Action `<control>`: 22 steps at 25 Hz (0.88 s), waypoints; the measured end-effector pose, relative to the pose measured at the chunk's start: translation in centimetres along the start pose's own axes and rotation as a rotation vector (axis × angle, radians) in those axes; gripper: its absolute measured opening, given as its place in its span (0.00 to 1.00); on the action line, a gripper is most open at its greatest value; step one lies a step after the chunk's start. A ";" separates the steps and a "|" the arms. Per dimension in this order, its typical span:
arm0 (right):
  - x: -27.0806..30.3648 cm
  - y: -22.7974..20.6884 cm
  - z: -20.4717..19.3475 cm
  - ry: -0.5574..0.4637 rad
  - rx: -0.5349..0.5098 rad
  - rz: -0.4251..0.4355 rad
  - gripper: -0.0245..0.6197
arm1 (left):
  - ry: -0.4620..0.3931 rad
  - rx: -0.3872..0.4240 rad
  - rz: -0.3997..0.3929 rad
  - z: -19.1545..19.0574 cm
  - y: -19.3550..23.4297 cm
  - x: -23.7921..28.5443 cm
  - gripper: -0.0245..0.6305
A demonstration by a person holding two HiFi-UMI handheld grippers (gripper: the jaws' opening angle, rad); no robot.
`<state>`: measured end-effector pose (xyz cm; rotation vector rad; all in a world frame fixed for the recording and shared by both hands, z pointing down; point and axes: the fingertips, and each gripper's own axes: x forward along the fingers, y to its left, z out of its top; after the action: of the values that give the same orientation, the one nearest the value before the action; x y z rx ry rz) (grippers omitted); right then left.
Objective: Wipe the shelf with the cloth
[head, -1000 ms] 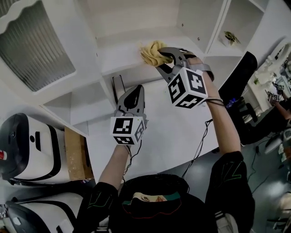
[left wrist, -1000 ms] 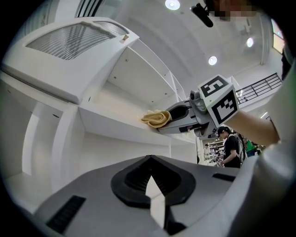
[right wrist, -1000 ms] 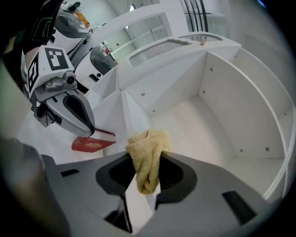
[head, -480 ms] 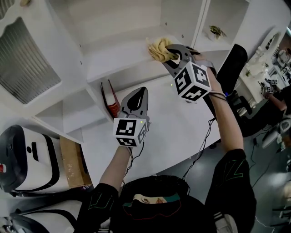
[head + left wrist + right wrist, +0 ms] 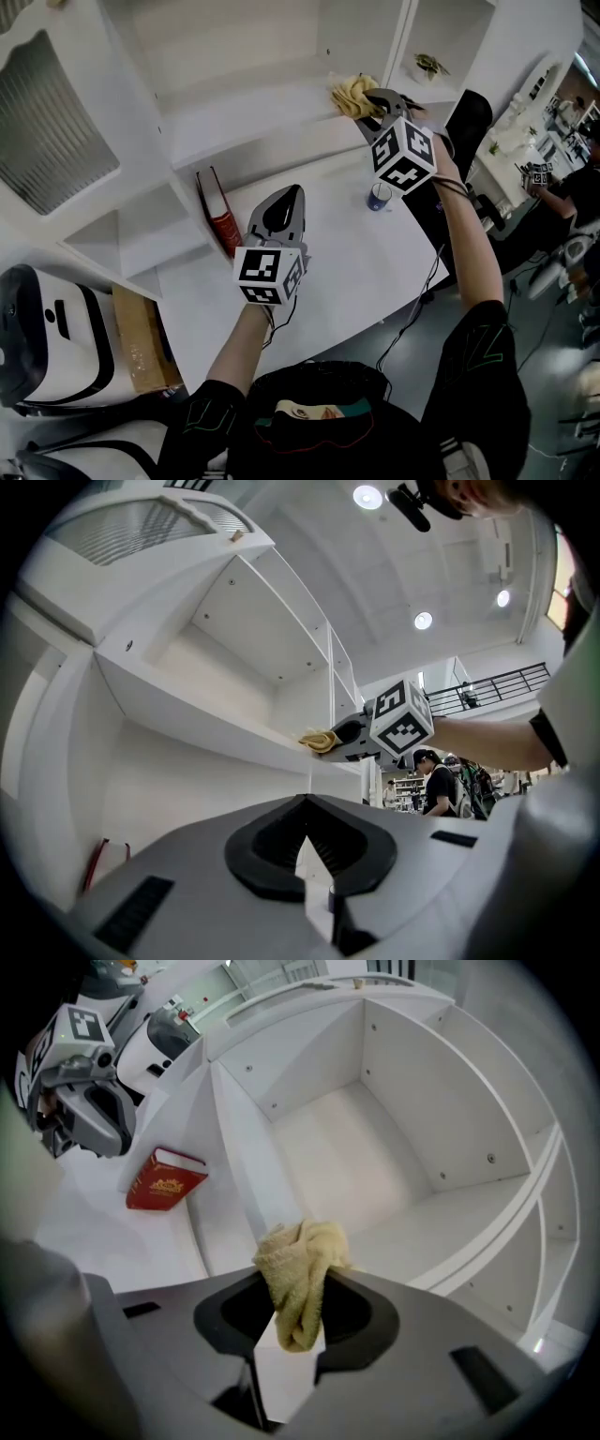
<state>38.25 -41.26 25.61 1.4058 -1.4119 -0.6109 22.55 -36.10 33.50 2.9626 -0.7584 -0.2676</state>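
The cloth is located on the shelf, at its right end near the front edge, gripped there by the right gripper. Below the shelf, a book is stood on the table under the shelf's left part, and a cup is set on the table before the shelf's right end. The left gripper is positioned over the table before the shelf's middle, well apart from the cloth.

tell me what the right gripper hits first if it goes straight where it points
Likely the shelf itself: the right gripper, shut on the yellow cloth, points into its open compartment, so the cloth would press a white inner panel first. Depth is unclear.
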 end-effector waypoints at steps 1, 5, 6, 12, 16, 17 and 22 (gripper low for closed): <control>0.0 -0.2 -0.6 0.014 0.000 -0.011 0.24 | -0.003 -0.008 -0.001 0.0 0.0 -0.1 0.04; -0.6 0.0 -1.7 0.040 0.012 -0.038 0.24 | -0.015 -0.026 -0.015 0.3 -0.6 -0.1 0.04; -0.8 0.1 -2.0 0.050 0.019 -0.039 0.24 | -0.019 -0.030 -0.023 0.4 -1.0 0.0 0.04; -3.1 1.2 -3.6 0.042 0.259 0.058 0.24 | -0.015 -0.055 -0.059 0.0 -3.2 0.5 0.04; -4.9 2.3 -5.0 -0.023 0.509 0.121 0.24 | -0.013 -0.092 -0.075 -0.1 -4.3 0.9 0.04; -5.5 2.5 -5.2 -0.048 0.571 0.126 0.24 | -0.020 -0.103 -0.081 0.1 -4.6 1.0 0.04; -8.1 3.9 -5.8 -0.156 0.780 0.099 0.24 | -0.032 -0.099 -0.097 0.2 -5.9 1.2 0.04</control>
<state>40.24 -31.19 28.75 1.8905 -1.9485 -0.0862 26.31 -31.47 32.51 2.9116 -0.5876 -0.3489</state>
